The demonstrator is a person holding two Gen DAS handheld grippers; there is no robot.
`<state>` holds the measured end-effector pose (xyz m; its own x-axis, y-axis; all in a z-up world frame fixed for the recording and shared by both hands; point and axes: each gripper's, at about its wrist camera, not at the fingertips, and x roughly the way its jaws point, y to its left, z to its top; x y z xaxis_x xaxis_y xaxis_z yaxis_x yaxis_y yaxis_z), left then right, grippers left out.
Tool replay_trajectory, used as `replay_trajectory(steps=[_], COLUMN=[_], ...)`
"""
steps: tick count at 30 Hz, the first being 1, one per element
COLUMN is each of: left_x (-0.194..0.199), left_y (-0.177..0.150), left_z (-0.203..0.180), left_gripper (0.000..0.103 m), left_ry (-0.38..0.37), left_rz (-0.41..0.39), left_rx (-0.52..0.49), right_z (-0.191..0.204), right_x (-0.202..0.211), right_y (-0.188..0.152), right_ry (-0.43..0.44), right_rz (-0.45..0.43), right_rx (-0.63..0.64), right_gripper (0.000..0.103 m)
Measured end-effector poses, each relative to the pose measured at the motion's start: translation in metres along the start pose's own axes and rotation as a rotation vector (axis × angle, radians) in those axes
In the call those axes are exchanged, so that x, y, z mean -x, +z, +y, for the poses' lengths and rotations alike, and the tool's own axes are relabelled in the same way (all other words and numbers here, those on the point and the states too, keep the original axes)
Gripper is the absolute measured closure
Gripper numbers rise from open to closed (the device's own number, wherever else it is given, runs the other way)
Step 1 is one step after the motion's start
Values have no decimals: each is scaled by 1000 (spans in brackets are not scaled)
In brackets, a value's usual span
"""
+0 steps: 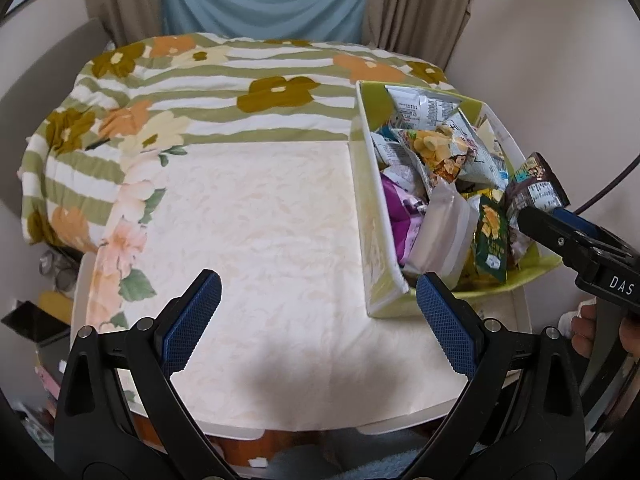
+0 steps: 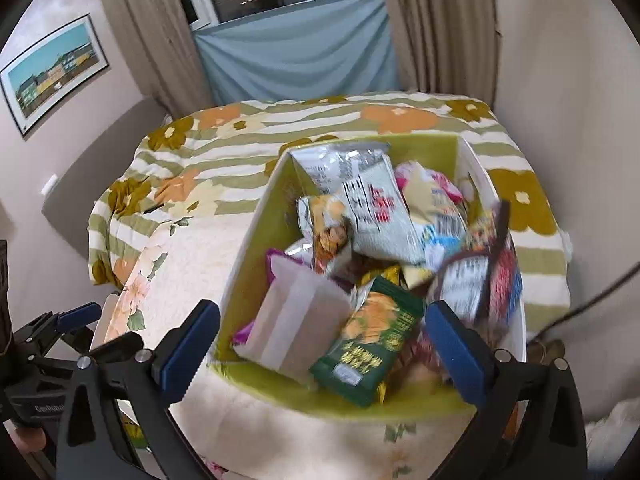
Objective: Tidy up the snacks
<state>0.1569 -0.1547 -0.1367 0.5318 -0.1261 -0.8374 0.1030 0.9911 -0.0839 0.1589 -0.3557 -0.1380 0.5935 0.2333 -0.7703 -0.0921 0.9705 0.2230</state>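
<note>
A box [image 1: 362, 184] with a green inside stands on the right part of the table, heaped with snack packets. Among them are a green packet [image 1: 492, 240], a translucent white pouch [image 1: 440, 232] and a purple packet [image 1: 400, 216]. My left gripper [image 1: 318, 284] is open over bare cream cloth, left of the box's near corner. My right gripper [image 2: 322, 312] is open above the box [image 2: 248, 248], over the white pouch [image 2: 296, 320] and the green packet [image 2: 372, 340]. A dark brown packet [image 2: 464, 280], blurred, stands by its right finger. In the left wrist view that packet [image 1: 536, 184] sits just beyond the right gripper's [image 1: 548, 216] tips.
A cream tablecloth [image 1: 260, 220] covers the table. A green-striped floral blanket [image 1: 200, 80] is bunched along its far and left sides. Curtains and a wall close the back, and a dark cable [image 2: 592, 300] hangs at the right. A hand [image 1: 584, 328] holds the right gripper's handle.
</note>
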Motion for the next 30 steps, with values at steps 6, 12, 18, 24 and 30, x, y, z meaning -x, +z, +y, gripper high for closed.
replay_trajectory(steps=[6, 12, 18, 24, 30], left_x=[31, 92, 160, 191, 200], left_y=[-10, -16, -27, -46, -63], left_z=[15, 31, 44, 53, 58], left_gripper=[6, 6, 0, 0, 0], left_ry=[-2, 10, 72, 70, 73], left_rz=[-50, -178, -355, -419, -438], left_rx=[-21, -47, -73, -79, -81], right_z=[10, 41, 83, 113, 121], right_x=[20, 64, 116, 144, 150], right_y=[-14, -21, -30, -47, -60], right_ry=[-26, -44, -99, -185, -205], right_rz=[-28, -97, -193, -253, -256], right_rx=[-37, -22, 17, 61, 39], right_gripper=[1, 1, 1, 1, 1])
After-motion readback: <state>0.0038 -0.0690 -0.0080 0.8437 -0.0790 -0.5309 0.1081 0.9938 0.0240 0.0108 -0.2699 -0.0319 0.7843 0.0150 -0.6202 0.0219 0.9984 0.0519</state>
